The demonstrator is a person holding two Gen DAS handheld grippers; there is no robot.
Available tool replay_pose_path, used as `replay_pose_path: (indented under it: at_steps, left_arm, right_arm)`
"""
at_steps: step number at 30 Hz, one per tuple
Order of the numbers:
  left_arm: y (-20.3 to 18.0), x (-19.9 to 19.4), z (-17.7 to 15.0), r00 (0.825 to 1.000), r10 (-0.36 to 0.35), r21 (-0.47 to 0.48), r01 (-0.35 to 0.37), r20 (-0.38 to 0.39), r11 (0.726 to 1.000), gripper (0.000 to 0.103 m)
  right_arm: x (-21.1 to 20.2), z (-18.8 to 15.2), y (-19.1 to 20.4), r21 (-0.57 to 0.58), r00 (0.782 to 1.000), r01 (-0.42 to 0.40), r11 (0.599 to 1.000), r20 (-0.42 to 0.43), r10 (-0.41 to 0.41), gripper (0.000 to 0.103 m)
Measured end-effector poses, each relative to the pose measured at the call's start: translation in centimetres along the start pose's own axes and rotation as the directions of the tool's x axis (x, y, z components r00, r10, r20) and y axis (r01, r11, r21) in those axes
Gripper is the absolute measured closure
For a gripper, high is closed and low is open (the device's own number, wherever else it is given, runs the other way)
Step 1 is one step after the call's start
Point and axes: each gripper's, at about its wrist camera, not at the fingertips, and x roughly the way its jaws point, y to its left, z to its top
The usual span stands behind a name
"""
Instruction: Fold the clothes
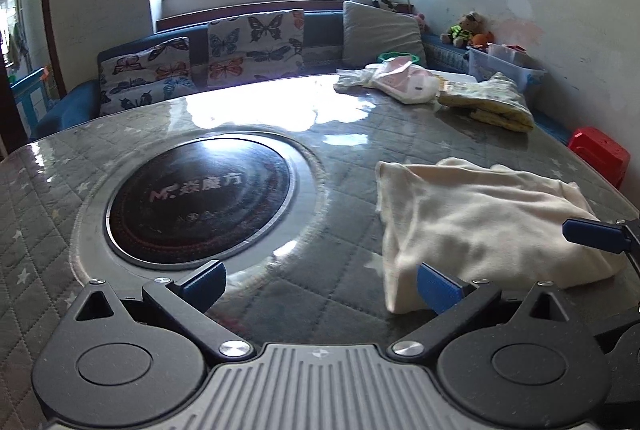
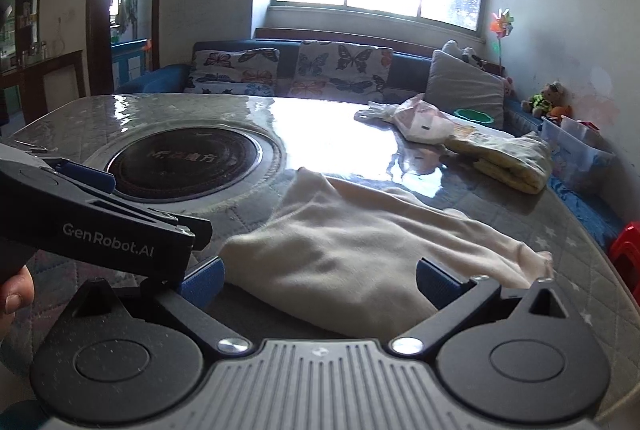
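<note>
**Both grippers spread wide over a cream garment**

Nearest the left wrist camera, the left gripper (image 1: 320, 284) is released, its blue pads far apart, one pad (image 1: 438, 288) at the cream garment's (image 1: 480, 218) near edge. From the right wrist view, the right gripper (image 2: 320, 280) gapes likewise, the rumpled garment lying between its pads. At ten o'clock sits a round induction cooktop (image 1: 200, 196) in the quilted table (image 1: 40, 198). Toward one o'clock rest a folded yellow cloth (image 1: 490, 102) and a pink garment (image 1: 404, 84). Beyond stands a sofa with butterfly cushions (image 1: 256, 46).
</note>
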Motion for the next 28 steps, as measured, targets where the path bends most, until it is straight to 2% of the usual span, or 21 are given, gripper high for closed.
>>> replay_pose_path:
  at_steps: [9, 17, 20, 26, 28]
  left_arm:
    - [6.4, 1.6, 1.6, 0.994, 0.114, -0.092, -0.113, 0.002, 0.989, 0.0]
    - [13.3, 3.3, 2.7, 0.973, 0.23, -0.165, -0.228, -0.007, 0.959, 0.0]
    - [15.5, 3.9, 3.0, 0.968, 0.251, -0.196, -0.248, -0.011, 0.949, 0.0]
    - [17.9, 5.4, 3.2, 0.95, 0.313, -0.193, -0.304, 0.013, 0.933, 0.0]
    - [18.2, 6.1, 3.1, 0.95, 0.311, -0.193, -0.305, 0.001, 0.932, 0.0]
  right_arm:
    - [4.6, 3.7, 3.0, -0.029, 0.996, -0.087, 0.996, -0.004, 0.087, 0.0]
    - [10.0, 7.0, 6.8, -0.025, 0.986, -0.165, 0.986, -0.036, 0.165, 0.0]
    - [11.9, 8.0, 8.0, 0.004, 0.98, -0.194, 0.981, -0.046, 0.194, 0.0]
    - [15.2, 8.7, 10.0, -0.006, 0.983, -0.173, 0.985, -0.061, 0.172, 0.0]
    - [16.1, 8.6, 10.5, -0.005, 0.984, -0.163, 0.987, -0.069, 0.163, 0.0]
